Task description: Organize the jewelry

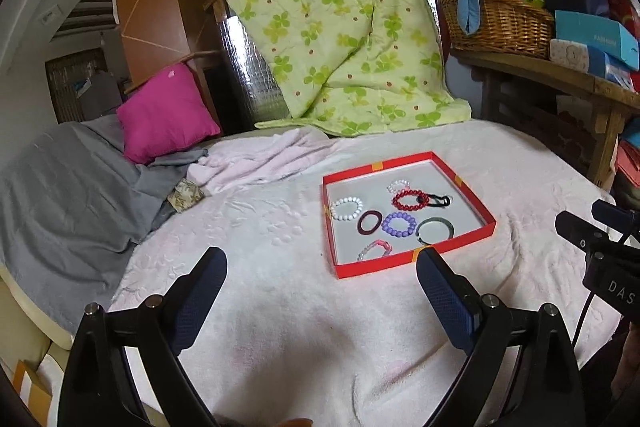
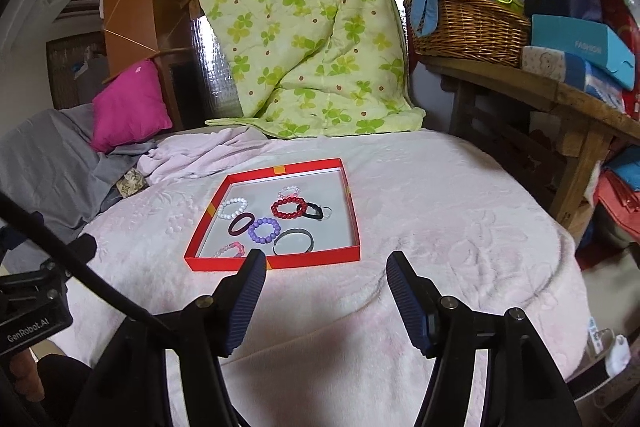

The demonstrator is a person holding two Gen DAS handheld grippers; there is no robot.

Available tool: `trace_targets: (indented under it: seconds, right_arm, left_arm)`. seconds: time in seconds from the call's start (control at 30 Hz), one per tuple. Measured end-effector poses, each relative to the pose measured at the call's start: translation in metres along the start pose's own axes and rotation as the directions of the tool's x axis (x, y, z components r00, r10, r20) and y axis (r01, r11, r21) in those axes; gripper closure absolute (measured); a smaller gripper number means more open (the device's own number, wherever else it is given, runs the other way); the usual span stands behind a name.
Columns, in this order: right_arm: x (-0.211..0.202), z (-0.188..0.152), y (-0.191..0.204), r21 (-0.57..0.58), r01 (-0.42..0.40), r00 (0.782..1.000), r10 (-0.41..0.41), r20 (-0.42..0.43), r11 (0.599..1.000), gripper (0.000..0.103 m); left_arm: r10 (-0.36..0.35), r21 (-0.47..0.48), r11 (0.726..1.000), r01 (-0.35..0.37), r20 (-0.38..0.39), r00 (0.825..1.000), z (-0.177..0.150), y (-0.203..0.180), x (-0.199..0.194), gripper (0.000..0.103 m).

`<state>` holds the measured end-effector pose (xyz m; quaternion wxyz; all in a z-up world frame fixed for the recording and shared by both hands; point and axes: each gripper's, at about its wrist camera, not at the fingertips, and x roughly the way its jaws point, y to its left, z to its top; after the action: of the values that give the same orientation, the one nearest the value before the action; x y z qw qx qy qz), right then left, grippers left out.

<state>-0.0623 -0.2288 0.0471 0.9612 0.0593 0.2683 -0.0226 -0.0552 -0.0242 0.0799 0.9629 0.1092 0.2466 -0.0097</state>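
We hold the left gripper (image 1: 322,259) and right gripper (image 2: 326,263) open and empty above the bed (image 2: 440,211), near the red tray (image 2: 276,261) of bracelets (image 2: 264,230).

Both wrist cameras face forward over bed, sharing red tray (image 1: 412,259).

Soft, even indoor light, slightly dim; the blanket (image 1: 280,307) reads pale and washed out. Strong fisheye bending with black corners (both views); detail stays fairly sharp.
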Motion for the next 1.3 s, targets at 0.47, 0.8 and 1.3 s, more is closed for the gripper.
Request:
trace_targets:
  seconds: [0.47,0.8,1.3]
  right_arm:
    - [-0.052,0.02,0.016,-0.021,0.024,0.998,-0.023,0.064,0.999,0.031]
    - [-0.059,0.024,0.03,-0.043,0.015,0.997,-0.012,0.073,0.999,0.029]
    - [-0.054,0.021,0.043,-0.064,0.001,0.998,0.003,0.063,0.998,0.029]
  left_arm:
    - [0.017,-0.039,0.999,-0.015,0.038,0.999,0.012,0.015,-0.048,0.007]
    - [0.032,-0.063,0.998,-0.029,0.04,0.999,0.015,0.024,-0.05,0.007]
    - [0.046,-0.085,0.995,-0.043,0.031,0.998,0.012,0.035,-0.046,0.007]
